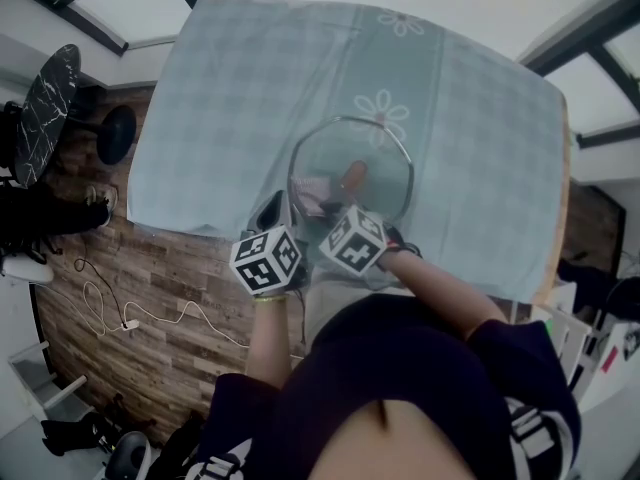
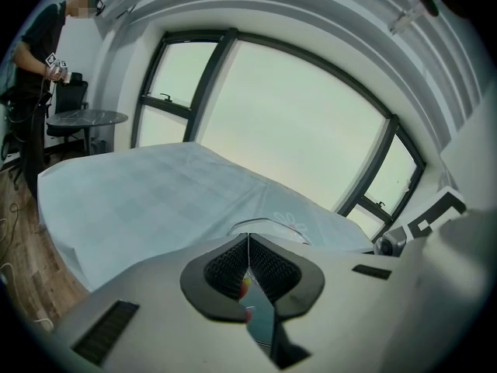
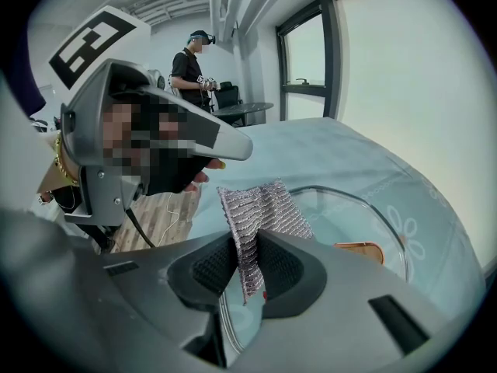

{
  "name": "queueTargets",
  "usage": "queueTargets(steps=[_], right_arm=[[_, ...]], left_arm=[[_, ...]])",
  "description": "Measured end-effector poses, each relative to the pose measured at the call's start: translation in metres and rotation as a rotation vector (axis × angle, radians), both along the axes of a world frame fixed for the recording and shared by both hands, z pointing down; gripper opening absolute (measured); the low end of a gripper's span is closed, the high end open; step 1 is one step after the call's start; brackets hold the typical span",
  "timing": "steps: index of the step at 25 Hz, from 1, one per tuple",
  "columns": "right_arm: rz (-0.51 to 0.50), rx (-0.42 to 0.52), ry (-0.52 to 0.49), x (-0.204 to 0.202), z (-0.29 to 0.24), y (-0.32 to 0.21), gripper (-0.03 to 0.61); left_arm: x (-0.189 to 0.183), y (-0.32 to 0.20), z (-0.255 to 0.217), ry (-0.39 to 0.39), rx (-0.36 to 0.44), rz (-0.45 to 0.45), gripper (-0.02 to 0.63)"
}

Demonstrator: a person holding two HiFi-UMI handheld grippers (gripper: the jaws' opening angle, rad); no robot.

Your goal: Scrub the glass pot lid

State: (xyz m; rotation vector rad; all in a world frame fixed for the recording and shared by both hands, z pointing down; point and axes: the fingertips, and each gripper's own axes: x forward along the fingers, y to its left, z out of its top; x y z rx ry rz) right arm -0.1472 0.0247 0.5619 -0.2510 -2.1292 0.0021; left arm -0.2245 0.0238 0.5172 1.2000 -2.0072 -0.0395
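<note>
The lid (image 1: pixel 382 166) lies flat, knob up, on the tablecloth (image 1: pixel 250 88) near the person's edge, and scrubbing looks only just under way: the right gripper (image 3: pixel 248 247), clamped on a grey cloth (image 3: pixel 262 207), hangs over the near left part. The glass shows no suds or marks, so how much is done I cannot tell. The left gripper (image 2: pixel 248 243) is closed tight at the lid's rim, perhaps nipping it, and beyond lie plank floor (image 1: pixel 110 268), big windows (image 2: pixel 295 130) and another person (image 3: pixel 190 72).

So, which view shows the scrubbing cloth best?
Right gripper view: the scrubbing cloth sits clamped in its jaws, weave clear. Head view shows only a pinkish patch at the glass pot lid; left gripper view, none.
</note>
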Motion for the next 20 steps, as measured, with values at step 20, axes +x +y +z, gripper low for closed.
queueTargets(steps=[20], right_arm=[[-0.056,-0.01,-0.004,0.05,0.004,0.035,0.075]], left_arm=[[0.042,0.018,0.0,-0.017,0.014,0.004,0.005]])
